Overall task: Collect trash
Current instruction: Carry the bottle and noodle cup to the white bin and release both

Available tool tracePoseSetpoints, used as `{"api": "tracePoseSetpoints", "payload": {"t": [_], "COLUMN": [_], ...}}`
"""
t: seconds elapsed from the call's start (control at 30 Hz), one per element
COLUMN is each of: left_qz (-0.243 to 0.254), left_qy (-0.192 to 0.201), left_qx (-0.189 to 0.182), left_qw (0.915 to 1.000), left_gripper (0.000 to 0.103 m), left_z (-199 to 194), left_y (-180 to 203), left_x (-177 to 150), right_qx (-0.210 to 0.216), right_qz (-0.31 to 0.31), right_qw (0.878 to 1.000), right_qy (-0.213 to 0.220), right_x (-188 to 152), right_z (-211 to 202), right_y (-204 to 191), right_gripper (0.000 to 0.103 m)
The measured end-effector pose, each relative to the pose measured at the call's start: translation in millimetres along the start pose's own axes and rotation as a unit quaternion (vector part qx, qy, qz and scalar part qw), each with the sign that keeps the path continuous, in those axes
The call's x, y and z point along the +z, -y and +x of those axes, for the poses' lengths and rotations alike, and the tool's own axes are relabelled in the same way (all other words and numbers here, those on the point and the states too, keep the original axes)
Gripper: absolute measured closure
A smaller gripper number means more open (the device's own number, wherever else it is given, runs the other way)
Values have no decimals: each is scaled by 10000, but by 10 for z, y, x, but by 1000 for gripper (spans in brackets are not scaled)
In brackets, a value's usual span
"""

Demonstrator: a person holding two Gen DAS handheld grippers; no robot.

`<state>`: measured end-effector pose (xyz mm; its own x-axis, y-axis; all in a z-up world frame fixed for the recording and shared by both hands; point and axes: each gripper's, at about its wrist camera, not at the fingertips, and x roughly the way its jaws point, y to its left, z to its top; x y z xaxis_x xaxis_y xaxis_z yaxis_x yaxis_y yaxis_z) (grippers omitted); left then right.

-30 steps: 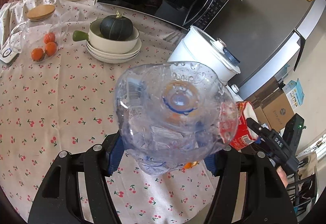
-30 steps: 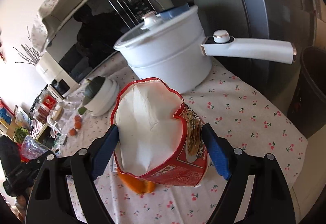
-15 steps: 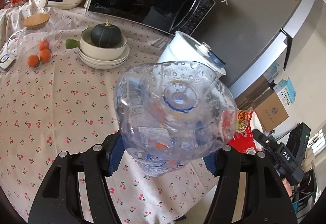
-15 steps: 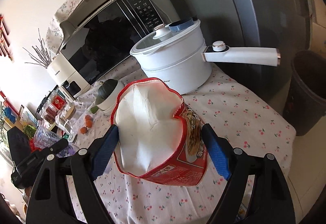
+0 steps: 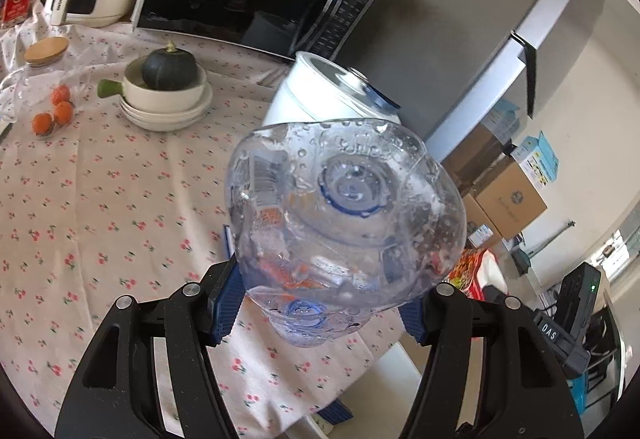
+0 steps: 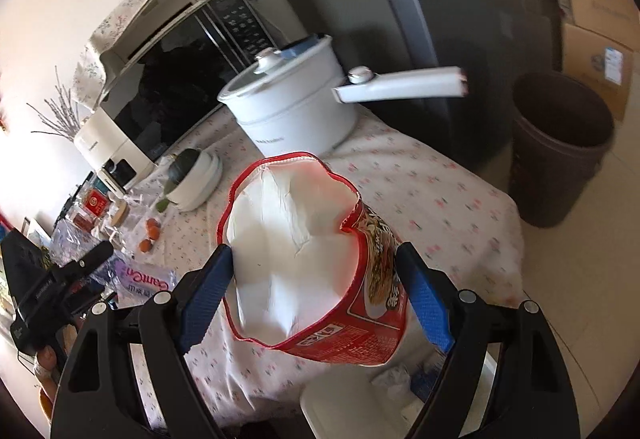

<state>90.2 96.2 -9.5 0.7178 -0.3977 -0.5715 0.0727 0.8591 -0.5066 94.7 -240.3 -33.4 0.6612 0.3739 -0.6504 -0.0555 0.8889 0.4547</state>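
Fingers (image 5: 224, 303) of the left gripper (image 5: 320, 303) pinch a crushed clear water bottle (image 5: 344, 223); the right gripper (image 6: 316, 299) clamps an empty red noodle cup (image 6: 316, 279), both held above the cherry-print counter (image 5: 100, 199). Carrying looks underway, so next comes reaching over the brown trash bin (image 6: 560, 147) and letting go.

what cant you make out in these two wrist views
- Left wrist view: the clear plastic bottle held in the left gripper hides the tablecloth behind it and most of the white pot; its label is unreadable through the wet plastic.
- Right wrist view: the red noodle cup in the right gripper hides the table edge below it.
- The brown bin: its inside is too dark to see.
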Motion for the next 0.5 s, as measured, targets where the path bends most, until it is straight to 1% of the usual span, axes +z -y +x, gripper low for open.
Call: {"api": "tracePoseSetpoints", "payload": {"t": [0.27, 0.37, 0.5], "left_qz": [205, 291, 439], "left_qy": [-323, -430, -561], "left_qx": [-222, -299, -376], "left_qw": [9990, 9982, 9968], "left_gripper": [41, 41, 41], "left_z": [155, 210, 280], "left_y": [265, 372, 508], "left_x": [-284, -388, -509], "right_qx": [-502, -611, -653], "right_qz": [107, 146, 214], "right_qw": [9986, 9979, 9973], "right_qy": [-88, -165, -269], "right_x": [-371, -503, -663], "right_z": [-239, -282, -323], "right_y": [250, 331, 420], "right_gripper": [22, 22, 22]}}
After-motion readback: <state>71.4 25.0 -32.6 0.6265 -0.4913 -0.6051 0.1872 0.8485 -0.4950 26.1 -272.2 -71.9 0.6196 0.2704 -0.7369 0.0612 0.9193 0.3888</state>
